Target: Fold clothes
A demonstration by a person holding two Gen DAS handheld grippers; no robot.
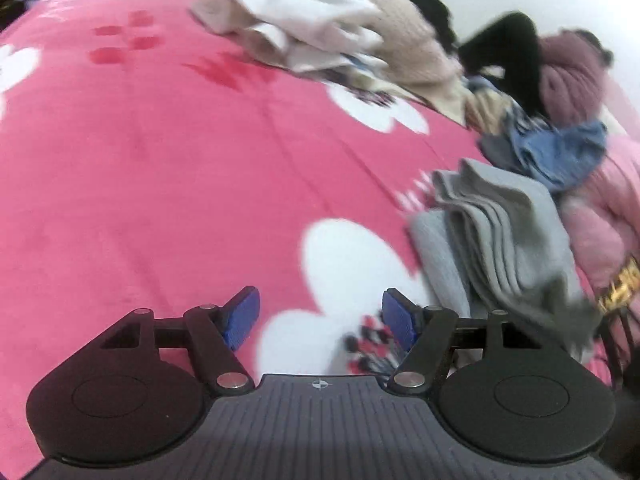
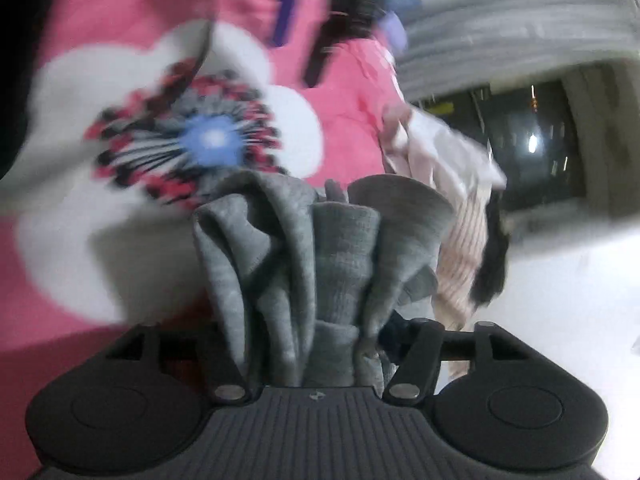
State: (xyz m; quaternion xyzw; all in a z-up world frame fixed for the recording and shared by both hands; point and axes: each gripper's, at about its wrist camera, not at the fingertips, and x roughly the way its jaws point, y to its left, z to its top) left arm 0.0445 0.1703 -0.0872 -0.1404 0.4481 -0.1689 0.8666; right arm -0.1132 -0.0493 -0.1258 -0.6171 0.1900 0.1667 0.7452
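On the bed, a pink blanket (image 1: pixel 160 168) printed with big white flowers spreads across the whole left wrist view. At six o'clock in that view the left gripper (image 1: pixel 320 318) hangs over the blanket with its blue pads (image 1: pixel 242 316) spread wide apart and only a white flower between them. At about twelve to one o'clock a loose heap of cream and beige clothes (image 1: pixel 320 28) lies on the blanket, with a black garment (image 1: pixel 508 56) and a mauve knitted piece (image 1: pixel 568 76) beyond it at two o'clock. Just below those, a blue denim-like garment (image 1: pixel 560 152) sits crumpled at three o'clock. A grey knit garment (image 1: pixel 492 236), folded into several layers, lies at about four o'clock on the blanket's edge, close to the gripper's right finger but apart from it.

In the right wrist view the blanket's flower (image 2: pixel 168 136), with a blue middle and red and black rays, fills nine to eleven o'clock. At six o'clock bunched folds of the grey knit garment (image 2: pixel 312 264) stand between the fingers of the right gripper (image 2: pixel 316 344); the cloth hides the pads, so I cannot tell whether they press it. At three o'clock a pale striped garment (image 2: pixel 448 208) hangs beside the grey one, blurred
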